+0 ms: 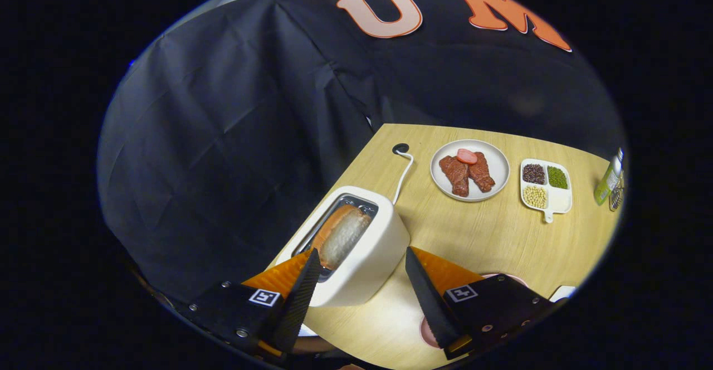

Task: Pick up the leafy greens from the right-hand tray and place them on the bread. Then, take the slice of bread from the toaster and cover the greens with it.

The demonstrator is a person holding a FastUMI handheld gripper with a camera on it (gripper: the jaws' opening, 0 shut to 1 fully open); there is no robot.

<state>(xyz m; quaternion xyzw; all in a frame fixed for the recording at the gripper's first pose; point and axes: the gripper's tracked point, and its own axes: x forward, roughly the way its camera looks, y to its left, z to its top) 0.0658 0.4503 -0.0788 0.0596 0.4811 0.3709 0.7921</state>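
My tongs (362, 258) are spread wide and grasp nothing, with the white toaster (367, 247) sitting in the gap between the two fingers. One fingertip (312, 264) lies right by the near end of the toaster's slot, though I cannot tell whether it touches; the other finger (418, 281) stands clear of the toaster's side, over the bare wood of the counter (490, 236). The slice of bread (342, 233) stands in the slot, its browned crust and pale face rising a little above the rim, just ahead of my fingertips. A white cord (404, 175) runs from the back of the toaster to a dark round opening (400, 149) in the counter. Beyond the toaster, a round white plate (498, 161) holds two reddish pieces of meat (467, 174) with a small pink slice (467, 156) resting on them. Beside it, further along, is a white divided dish (562, 200) with dark beans, green beans and pale yellow beans, each in its own compartment. Past that dish, at the counter's edge, stands a greenish bottle (610, 180). Close under my clear finger a pinkish round rim (428, 331) shows, mostly hidden, and I cannot tell what it is.
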